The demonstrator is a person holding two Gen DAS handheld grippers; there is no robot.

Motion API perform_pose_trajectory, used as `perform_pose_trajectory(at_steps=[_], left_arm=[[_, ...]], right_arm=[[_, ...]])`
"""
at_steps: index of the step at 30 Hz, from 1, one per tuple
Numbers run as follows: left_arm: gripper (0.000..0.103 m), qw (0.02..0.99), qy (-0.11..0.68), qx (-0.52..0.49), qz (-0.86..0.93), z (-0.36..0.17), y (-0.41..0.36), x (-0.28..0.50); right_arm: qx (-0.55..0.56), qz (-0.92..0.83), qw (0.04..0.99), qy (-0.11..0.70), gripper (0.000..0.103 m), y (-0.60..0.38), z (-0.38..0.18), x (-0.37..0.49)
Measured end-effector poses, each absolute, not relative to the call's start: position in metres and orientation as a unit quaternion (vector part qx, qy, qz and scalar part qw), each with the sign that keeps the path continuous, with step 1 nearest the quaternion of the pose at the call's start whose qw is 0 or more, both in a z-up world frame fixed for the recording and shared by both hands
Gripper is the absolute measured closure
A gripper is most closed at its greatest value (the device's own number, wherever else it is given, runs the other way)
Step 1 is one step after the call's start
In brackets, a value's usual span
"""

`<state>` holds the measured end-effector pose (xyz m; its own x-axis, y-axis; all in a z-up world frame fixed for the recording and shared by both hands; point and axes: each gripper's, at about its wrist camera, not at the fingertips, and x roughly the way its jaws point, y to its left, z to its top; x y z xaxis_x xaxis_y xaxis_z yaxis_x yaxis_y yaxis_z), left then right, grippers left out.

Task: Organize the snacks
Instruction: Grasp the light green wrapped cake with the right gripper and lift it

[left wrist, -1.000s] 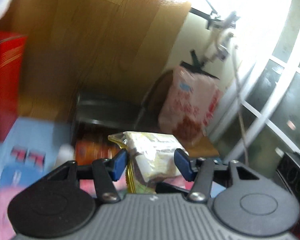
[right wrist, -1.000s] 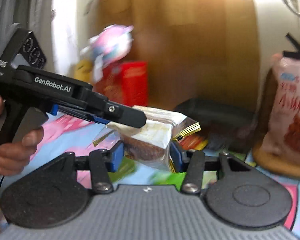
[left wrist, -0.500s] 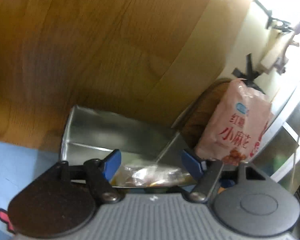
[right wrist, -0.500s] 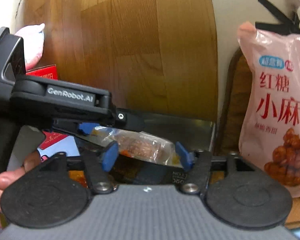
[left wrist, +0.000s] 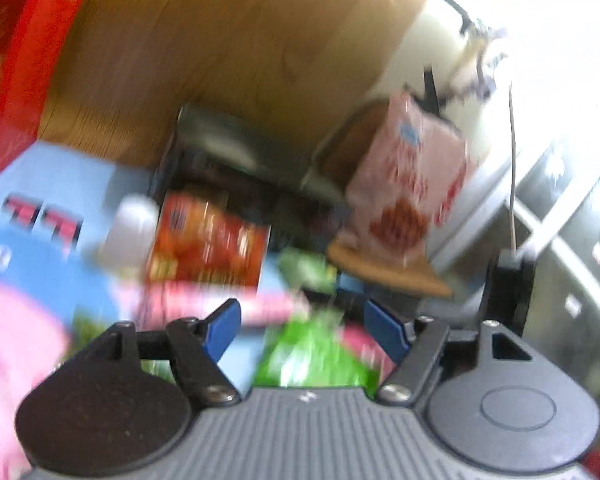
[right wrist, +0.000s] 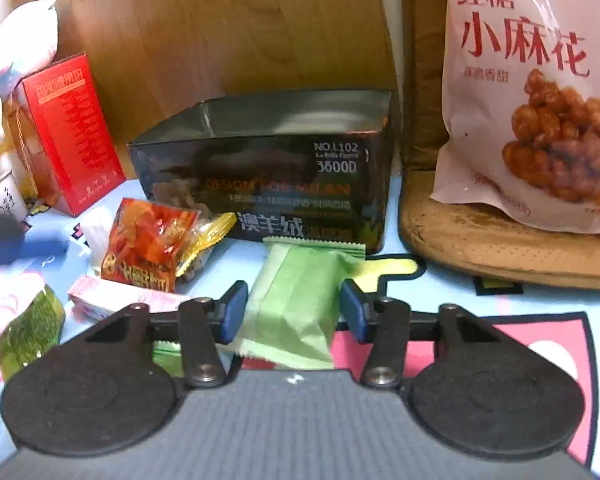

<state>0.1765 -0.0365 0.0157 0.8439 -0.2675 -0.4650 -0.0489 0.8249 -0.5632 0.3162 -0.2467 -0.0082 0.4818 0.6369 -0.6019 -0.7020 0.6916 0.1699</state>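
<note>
Straddling the pale green foil snack packet (right wrist: pixel 296 300), your right gripper (right wrist: pixel 294 310) has just been closing, pads flanking but not yet touching; its long axis runs straight ahead toward the dark open box (right wrist: pixel 268 184).

A glossy dark box (right wrist: pixel 268 168) with a mirror-like metallic inside is seen against a smooth varnished wood panel (right wrist: pixel 220 20). Just in front of the box a matt pale green wrapper (right wrist: pixel 296 304) of crimped film is shown, and to the box's left a shiny crinkled orange packet (right wrist: pixel 148 240) and a glossy red carton (right wrist: pixel 66 132). To the box's right a glossy pink plastic bag (right wrist: pixel 532 100) is set on a rough woven mat (right wrist: pixel 492 248). Under the box a printed matt cloth (right wrist: pixel 440 292) is spread.
</note>
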Motion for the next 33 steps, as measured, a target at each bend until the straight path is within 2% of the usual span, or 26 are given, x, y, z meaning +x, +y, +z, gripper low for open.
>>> perform_pose_trajectory(at_steps=[7,12,16,21,23,27,30,33], left_arm=[[0.033,0.914,0.31,-0.257,-0.058,-0.008,-0.05,0.114],[0.032,0.915,0.313,-0.243,-0.073,-0.016,-0.064,0.082],[0.023,0.92,0.302,-0.232,-0.086,-0.014,-0.073,0.063],[0.023,0.921,0.299,-0.227,-0.107,-0.008,-0.078,0.046],[0.023,0.922,0.297,-0.227,-0.104,-0.006,-0.078,0.04],[0.025,0.921,0.295,-0.236,-0.095,-0.005,-0.073,0.032],[0.027,0.919,0.297,-0.238,-0.098,-0.006,-0.071,0.032],[0.038,0.915,0.304,-0.238,-0.116,-0.009,-0.073,0.038]], right_arm=[[-0.051,0.358,0.875,0.323,0.057,-0.304,-0.008,0.27],[-0.056,0.379,0.87,0.311,0.057,-0.351,-0.01,0.202],[-0.074,0.435,0.845,0.301,0.057,-0.351,-0.013,0.15],[-0.144,0.547,0.779,0.27,0.056,-0.309,-0.016,0.103],[-0.168,0.582,0.754,0.253,0.053,-0.288,-0.017,0.091],[-0.211,0.601,0.741,0.214,0.036,-0.265,-0.021,0.075],[-0.196,0.588,0.75,0.232,0.028,-0.27,-0.022,0.082],[-0.167,0.561,0.77,0.254,0.024,-0.288,-0.025,0.089]])
